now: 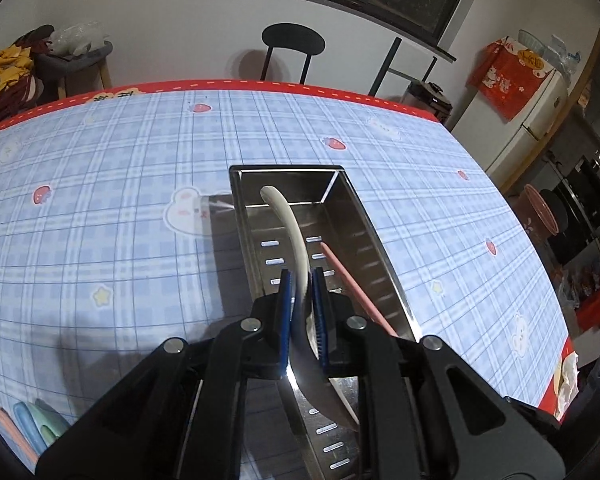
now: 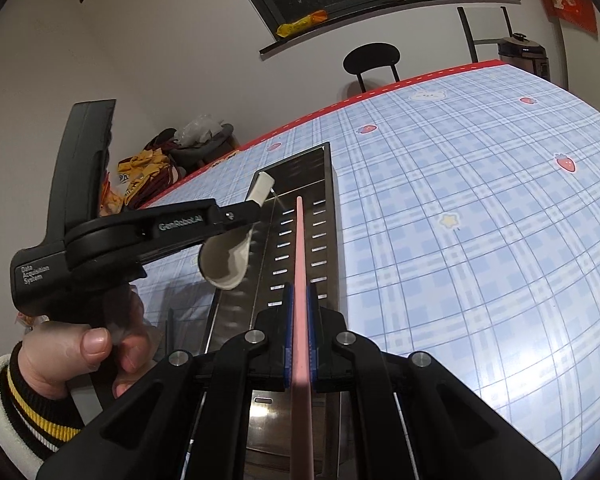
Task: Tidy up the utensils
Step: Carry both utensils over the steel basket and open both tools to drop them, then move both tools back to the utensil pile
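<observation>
Both claws are loaded over the tray [image 1: 364, 216]: left claw [image 1: 302, 280] clamps the spoon [image 1: 288, 220], right claw [image 2: 300, 292] pinches the pink stick [image 2: 300, 248]. Next I'd guess lower and let go.

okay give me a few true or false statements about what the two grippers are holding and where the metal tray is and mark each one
1. The left gripper is shut on a white spoon. True.
2. The right gripper is open and holds nothing. False: it is shut on a pink utensil.
3. The metal tray sits on a plaid tablecloth. True.
4. The tray is round. False: it is a long rectangular tray with slots in its floor.
5. More utensils lie on the cloth outside the tray. True.
</observation>
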Available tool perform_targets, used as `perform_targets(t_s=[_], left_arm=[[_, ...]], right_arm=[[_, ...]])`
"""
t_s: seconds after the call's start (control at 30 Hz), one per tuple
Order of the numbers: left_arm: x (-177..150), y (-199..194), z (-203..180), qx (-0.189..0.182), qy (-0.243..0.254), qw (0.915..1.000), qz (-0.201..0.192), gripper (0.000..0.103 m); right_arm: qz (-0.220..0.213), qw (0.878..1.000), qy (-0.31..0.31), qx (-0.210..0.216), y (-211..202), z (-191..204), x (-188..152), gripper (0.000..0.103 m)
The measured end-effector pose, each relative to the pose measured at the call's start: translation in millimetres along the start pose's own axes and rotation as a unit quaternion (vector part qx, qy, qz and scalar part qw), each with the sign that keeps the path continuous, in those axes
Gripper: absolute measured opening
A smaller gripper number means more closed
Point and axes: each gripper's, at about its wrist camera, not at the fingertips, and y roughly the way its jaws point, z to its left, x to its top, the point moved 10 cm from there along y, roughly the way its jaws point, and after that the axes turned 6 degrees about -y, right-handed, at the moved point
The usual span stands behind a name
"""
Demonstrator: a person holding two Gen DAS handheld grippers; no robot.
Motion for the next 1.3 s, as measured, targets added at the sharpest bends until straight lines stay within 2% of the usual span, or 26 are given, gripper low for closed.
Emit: perform_targets(t_s=[0.37, 0.6, 0.67, 0.77, 0.8, 0.87, 0.97, 1.0, 1.03, 1.07, 1.1, 1.13, 1.3], left_arm=[[-5, 12, 0, 0.014, 0.003, 0.9999, 0.006, 0.014], [1, 7, -1, 0.019, 0.009, 0.9997, -0.009, 0.015], [3, 1, 0, 0.018, 0.011, 0.9997, -0.016, 0.023], [8, -15, 5, 0.024, 0.017, 0.9989, -0.037, 0.034], [10, -22, 8, 0.027, 0.018, 0.9985, -0.044, 0.036], [12, -37, 13, 0.03, 0.019, 0.9977, -0.058, 0.051], [11, -61, 25, 0.046, 0.026, 0.9953, -0.081, 0.062], [9, -71, 30, 0.054, 0.03, 0.9944, -0.086, 0.063], [7, -78, 34, 0.059, 0.031, 0.9937, -0.09, 0.068], [5, -85, 38, 0.064, 0.032, 0.993, -0.094, 0.084], [1, -96, 44, 0.07, 0.031, 0.9917, -0.103, 0.091], [-1, -105, 49, 0.075, 0.031, 0.9904, -0.112, 0.094], [-24, -150, 73, 0.098, 0.022, 0.9862, -0.131, 0.097]], right_arm=[[0.011, 1.0, -0.004, 0.0, 8, 0, -4, 0.007], [0.011, 1.0, -0.018, -0.005, 10, 4, -4, 0.008], [0.005, 1.0, -0.026, -0.004, 7, 8, -3, 0.014], [-0.019, 0.999, -0.041, -0.014, -2, 11, 2, 0.044], [-0.029, 0.998, -0.047, -0.02, -5, 12, 4, 0.048], [-0.047, 0.997, -0.06, -0.032, -11, 13, 8, 0.06], [-0.066, 0.994, -0.079, -0.046, -17, 16, 11, 0.081], [-0.071, 0.992, -0.087, -0.049, -18, 18, 11, 0.084], [-0.076, 0.991, -0.095, -0.052, -19, 19, 12, 0.089], [-0.081, 0.99, -0.101, -0.055, -21, 21, 12, 0.091], [-0.085, 0.989, -0.105, -0.056, -22, 22, 12, 0.094], [-0.09, 0.988, -0.112, -0.06, -24, 23, 12, 0.097], [-0.104, 0.985, -0.12, -0.065, -29, 26, 14, 0.097]])
